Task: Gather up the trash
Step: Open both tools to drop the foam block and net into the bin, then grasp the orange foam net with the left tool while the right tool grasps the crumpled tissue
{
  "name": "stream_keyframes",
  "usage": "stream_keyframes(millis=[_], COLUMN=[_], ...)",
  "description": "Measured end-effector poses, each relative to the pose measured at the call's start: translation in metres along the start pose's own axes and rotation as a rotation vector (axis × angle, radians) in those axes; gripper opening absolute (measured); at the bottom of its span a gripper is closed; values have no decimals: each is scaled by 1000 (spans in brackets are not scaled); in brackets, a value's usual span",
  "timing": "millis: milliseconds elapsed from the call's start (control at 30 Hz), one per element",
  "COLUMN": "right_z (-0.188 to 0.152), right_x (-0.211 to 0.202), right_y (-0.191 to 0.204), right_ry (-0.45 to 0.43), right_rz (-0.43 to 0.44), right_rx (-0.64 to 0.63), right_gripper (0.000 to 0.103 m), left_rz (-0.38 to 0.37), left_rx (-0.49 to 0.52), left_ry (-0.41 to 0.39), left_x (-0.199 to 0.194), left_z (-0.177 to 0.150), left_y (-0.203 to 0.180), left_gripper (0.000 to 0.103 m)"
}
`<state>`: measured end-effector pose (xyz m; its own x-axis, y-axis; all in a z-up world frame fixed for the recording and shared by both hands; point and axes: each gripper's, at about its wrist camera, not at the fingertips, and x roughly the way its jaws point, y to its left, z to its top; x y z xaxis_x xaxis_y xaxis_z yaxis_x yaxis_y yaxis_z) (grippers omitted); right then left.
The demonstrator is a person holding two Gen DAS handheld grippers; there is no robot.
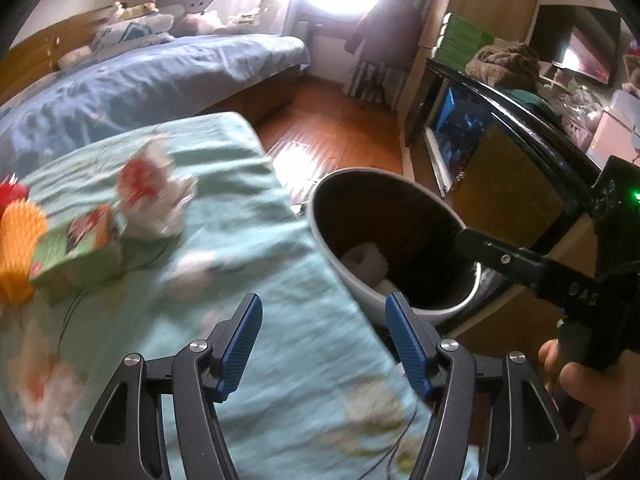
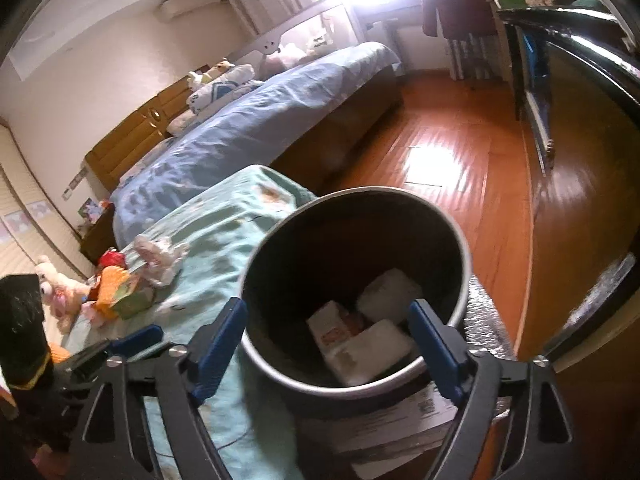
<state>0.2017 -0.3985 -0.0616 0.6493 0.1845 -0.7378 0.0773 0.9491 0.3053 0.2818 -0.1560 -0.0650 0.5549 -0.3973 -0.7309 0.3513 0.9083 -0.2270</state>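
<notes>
The left view looks across a green cloth [image 1: 248,216] with flowers on it. On the cloth lie a crumpled wrapper [image 1: 154,196], a small green box [image 1: 78,252] and a spiky orange toy [image 1: 18,248]. This view is blurry, so the print on the box cannot be read. The left claw [image 1: 324,344] hangs over the edge of the cloth with its blue pads [image 1: 244,344] apart and nothing between them. At the right side of this view a hand [image 1: 592,396] holds the other tool, and one of its black fingers reaches over the bin [image 1: 360,276]. From here only a bit of white shows deep inside the bin. The right view looks straight down into the bin [image 2: 452,240], so it shows much more. Inside lie two white packs [image 2: 390,292] and a white carton [image 2: 330,326] with some orange on it. The right claw [image 2: 326,344] is spread wide above the bin's near rim and holds nothing. The bin stands on a flat white box [image 2: 404,420], just beside the cloth. This view also shows the wrapper [image 2: 160,258], the green box [image 2: 132,300] and a plush toy [image 2: 60,286] farther left, all still out on the cloth, well apart from the bin. Behind is a bed [image 2: 260,120] with a blue cover and a shiny wood floor [image 2: 460,172].
</notes>
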Motion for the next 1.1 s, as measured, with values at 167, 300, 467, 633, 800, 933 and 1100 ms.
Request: stream_keyframes(millis=[167,300,467,633,800,933,1100], right_z=[-7,-13,-18,-23,-27,-29,-28], right_x=[3,5,10,17,25,33,45], right_y=[21,38,61,84,102,118,136], right_ry=[13,14,28,44,62,72,69], right_rz=[40,55,89,124,147,164,176], right_rx=[-16,-38,-59,-89,-112,-138,-167], right_gripper=[87,88,93,94,94,94,94], left_rz=[21,43,75,94,120,141,170], left_rx=[-43,-66,-100,-143,-177,-210,-246], left_ry=[-7,-31,-46,-51,-60,-69,-86], left_x=[-19,-39,-57,-71,-82,-89,-98], left_z=[-12,-20,-31,-39,-46,-48,-49], left_y=[19,35,56,74,92,109,127], left_gripper=[63,63,64,64,64,64,64])
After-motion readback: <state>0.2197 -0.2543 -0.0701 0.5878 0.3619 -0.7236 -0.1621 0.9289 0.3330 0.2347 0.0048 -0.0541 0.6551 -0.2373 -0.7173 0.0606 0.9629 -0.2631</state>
